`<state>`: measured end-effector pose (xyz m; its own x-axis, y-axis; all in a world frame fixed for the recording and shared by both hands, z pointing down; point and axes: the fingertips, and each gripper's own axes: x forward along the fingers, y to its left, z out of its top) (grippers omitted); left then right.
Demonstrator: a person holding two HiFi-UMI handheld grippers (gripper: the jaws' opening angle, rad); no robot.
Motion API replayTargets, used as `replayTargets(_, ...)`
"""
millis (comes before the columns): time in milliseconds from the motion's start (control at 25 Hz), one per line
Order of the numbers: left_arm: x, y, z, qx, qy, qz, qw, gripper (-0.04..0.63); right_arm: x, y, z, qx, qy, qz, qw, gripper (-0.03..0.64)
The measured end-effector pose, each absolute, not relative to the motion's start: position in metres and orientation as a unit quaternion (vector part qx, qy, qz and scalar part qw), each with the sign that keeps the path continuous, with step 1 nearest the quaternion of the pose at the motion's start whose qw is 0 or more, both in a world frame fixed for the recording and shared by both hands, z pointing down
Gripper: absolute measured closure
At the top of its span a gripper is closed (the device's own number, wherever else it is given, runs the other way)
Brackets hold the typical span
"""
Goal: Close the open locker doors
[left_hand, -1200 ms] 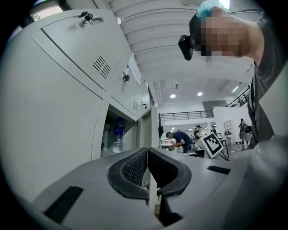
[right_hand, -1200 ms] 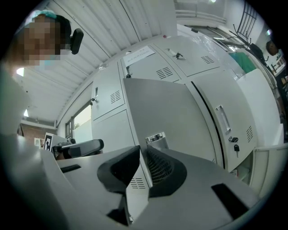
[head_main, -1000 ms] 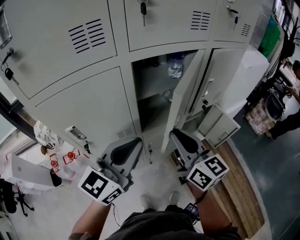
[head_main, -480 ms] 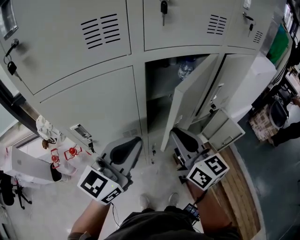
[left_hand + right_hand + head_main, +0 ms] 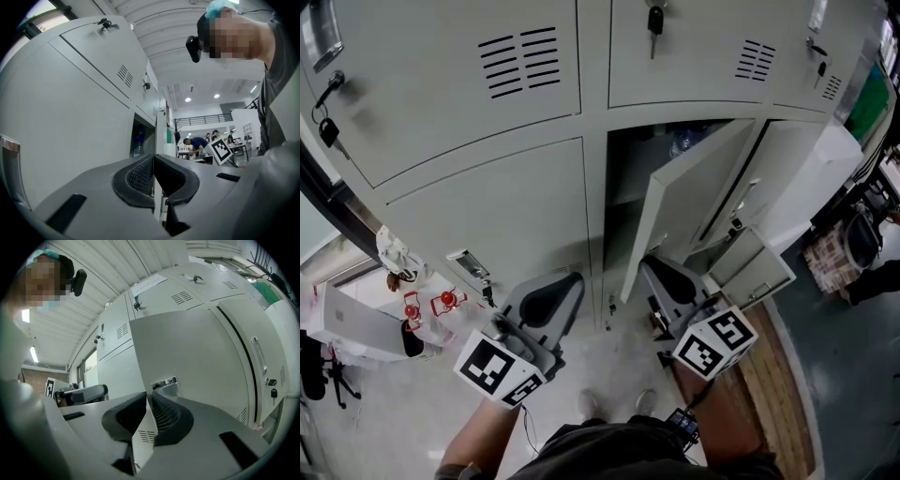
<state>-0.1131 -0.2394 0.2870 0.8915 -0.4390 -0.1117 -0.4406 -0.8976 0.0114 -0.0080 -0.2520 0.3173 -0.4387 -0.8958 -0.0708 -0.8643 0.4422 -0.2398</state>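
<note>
The grey, black-padded left gripper and right gripper are each carrying a black-and-white marker cube, and the person is wearing a dark top.

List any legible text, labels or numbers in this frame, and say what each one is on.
None is legible.
Label holder on the closed lower locker door: too small to read.
Label strip on the open locker door: blurred.
Paper sheet high in the right gripper view: unreadable.
Marker cubes: square patterns only, no words.

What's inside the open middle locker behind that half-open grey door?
A clear plastic bottle stands high in the grey locker, above a shelf. The half-open grey door hides the interior's right side; the lower part is too dark to judge.
</note>
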Motion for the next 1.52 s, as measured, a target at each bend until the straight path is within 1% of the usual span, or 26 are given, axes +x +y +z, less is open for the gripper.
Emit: replayTargets(1520,-0.141,-0.274,0.289,-0.957,0.285,0.055,0.005,0.586,-0.030,-0.309,0.321,-0.483,0.867,-0.090,0.087,0.583)
